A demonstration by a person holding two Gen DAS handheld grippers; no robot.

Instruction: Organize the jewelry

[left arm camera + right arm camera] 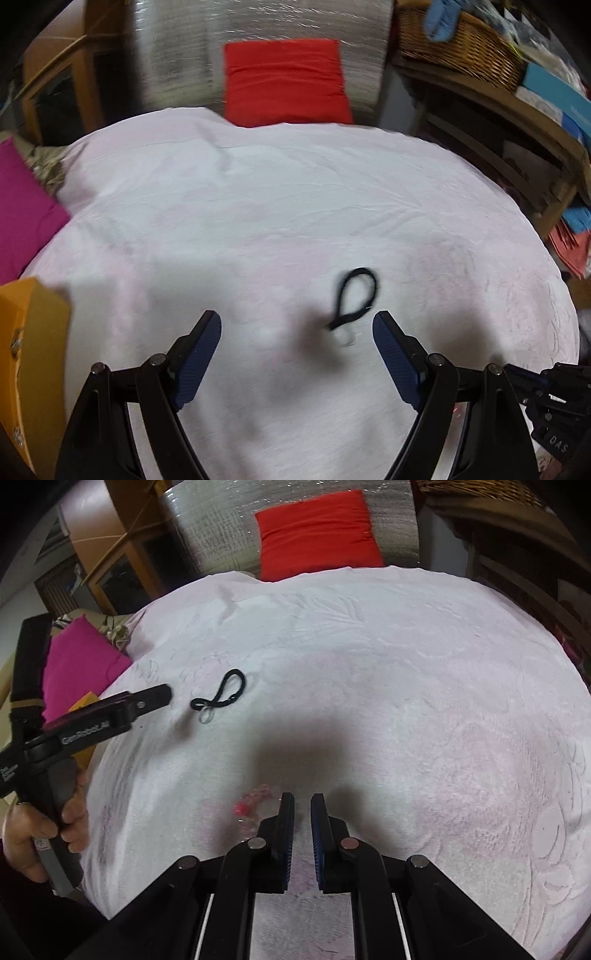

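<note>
While the left hand-held gripper (297, 325) hangs over the white-covered bench (258, 206) with its jaws wide apart and nothing between the pads, the black cord bracelet (354, 299) lies just ahead of it, right of centre in the left wrist view, close to the right finger's tip. Its long axis runs from lower left to upper right in that frame, a loop at the far end and a small clear ring (345, 338) at the near end. I judge the left hand to be much the nearer one for this piece: a short push forward and slightly right would bring the cord between the jaws.

From the right wrist view the same bracelet (219, 694) sits in the upper left, well apart from the right hand-held gripper (302, 801), whose jaws stand nearly together with nothing visibly pinched. Only this view shows a blurred pink beaded piece (251, 801) just left of the right fingertips, and the person's hand (44, 830) gripping the left tool's handle. Only the left view shows an orange box (33, 362) at its lower left edge, possibly where the jewelry goes.
</note>
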